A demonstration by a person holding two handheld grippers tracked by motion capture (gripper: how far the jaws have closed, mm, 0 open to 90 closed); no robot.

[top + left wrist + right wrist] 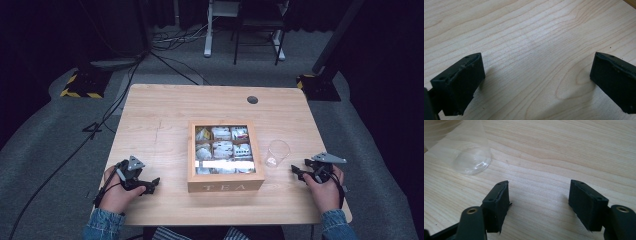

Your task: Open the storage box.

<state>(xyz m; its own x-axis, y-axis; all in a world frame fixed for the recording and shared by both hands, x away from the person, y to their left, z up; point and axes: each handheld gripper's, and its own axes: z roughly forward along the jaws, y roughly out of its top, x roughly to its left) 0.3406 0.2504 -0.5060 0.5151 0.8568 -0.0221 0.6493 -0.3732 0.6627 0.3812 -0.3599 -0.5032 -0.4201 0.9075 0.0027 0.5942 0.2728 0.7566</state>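
Both tongs rest wide and empty on the desk (165, 110) — left tongs (150, 186), right tongs (299, 173) — we judge the clear plastic cup (277, 153) just ahead-left of the right tongs light, crushable, slippery, best pinched gently at its rim, tea box (225, 186) between the tongs.

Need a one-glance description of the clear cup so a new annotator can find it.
Start at the wooden table and find the square wooden box lettered TEA at its middle. Just to the right of that box, between it and the right hand-held gripper, stands the clear plastic cup. It is the one see-through, empty thing there, unlike the packet-filled box.
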